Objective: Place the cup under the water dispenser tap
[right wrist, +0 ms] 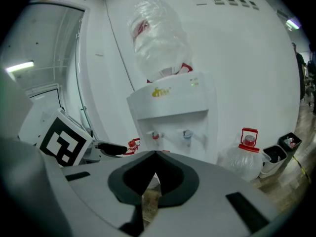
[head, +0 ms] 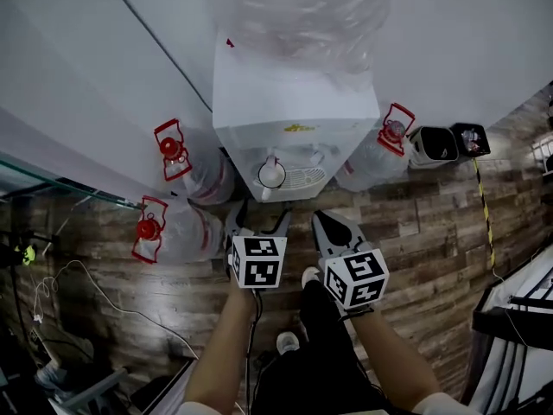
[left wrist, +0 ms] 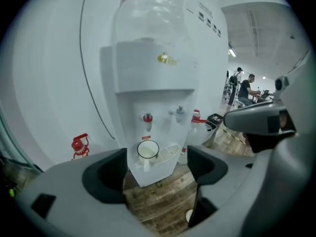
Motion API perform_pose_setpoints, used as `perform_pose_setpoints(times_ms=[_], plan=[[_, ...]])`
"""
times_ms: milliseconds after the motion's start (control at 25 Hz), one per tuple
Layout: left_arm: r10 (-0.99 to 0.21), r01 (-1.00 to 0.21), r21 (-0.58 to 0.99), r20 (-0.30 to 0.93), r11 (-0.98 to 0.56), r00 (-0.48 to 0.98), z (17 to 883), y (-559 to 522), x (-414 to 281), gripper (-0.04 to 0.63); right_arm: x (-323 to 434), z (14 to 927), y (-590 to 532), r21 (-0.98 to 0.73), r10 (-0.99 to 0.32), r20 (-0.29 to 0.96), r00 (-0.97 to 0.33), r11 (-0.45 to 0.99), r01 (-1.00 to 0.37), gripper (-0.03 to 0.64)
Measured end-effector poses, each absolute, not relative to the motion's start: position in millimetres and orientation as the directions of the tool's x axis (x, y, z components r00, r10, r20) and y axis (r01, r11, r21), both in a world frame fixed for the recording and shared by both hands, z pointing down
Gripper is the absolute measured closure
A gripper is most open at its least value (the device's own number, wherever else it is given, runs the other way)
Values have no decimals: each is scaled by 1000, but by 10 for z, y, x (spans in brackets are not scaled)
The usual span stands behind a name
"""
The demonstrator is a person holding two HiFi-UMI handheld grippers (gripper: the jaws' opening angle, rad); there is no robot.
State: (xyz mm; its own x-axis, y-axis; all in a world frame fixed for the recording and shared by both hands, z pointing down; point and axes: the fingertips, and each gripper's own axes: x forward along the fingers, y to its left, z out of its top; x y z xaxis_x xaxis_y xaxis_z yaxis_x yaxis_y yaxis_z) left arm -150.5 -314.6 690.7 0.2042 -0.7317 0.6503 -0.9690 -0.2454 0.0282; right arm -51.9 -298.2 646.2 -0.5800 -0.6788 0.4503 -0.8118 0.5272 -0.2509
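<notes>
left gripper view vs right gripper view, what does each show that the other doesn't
Only the left gripper view: the white cup on the drip tray below the red tap, seen between the left gripper's open jaws, and people far off at right.
Only the right gripper view: the right gripper's jaws shut on nothing, and the left gripper's marker cube.
Both: the water dispenser, its red tap and blue tap, and the bottle on top.

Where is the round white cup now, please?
In the left gripper view, the round white cup sits left on the drip tray of the white water dispenser, below its red tap.
</notes>
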Motion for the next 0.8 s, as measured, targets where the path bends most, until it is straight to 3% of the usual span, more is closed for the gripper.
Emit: perform_pose_setpoints(times_ms=[800], plan=[[-821,-961,42,511,-273,255,4392,-1112,-1501,204,-547,4276,-1069,-226,-718,364,-594,550,-804,598]])
